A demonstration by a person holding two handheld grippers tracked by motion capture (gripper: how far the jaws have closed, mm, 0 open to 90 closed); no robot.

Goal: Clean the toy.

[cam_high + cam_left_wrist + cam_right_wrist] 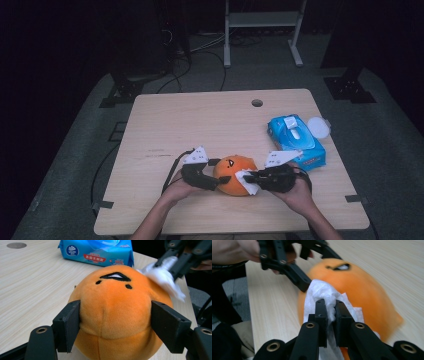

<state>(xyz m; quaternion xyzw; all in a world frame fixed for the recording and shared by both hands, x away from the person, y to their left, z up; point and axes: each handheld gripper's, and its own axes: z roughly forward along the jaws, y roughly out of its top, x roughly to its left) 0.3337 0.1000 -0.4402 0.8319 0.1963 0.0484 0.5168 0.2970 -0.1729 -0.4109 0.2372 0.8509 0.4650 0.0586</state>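
Pinching the orange plush (117,315), left fingers (67,325); right fingers (329,312) seemingly clamp a wipe (322,292) near table's edge (230,227).

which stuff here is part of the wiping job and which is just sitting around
In use:
- orange plush toy, clamped by the left hand-held gripper
- white wipe, pinched in the right hand-held gripper against the toy

Lying about:
- blue wipes pack
- white round lid

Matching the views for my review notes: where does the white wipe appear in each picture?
High view: white wipe bottom centre, against the orange plush toy.
Left gripper view: upper right, on the toy.
Right gripper view: centre, pinched in the right tool.
Shared landmark: the toy.
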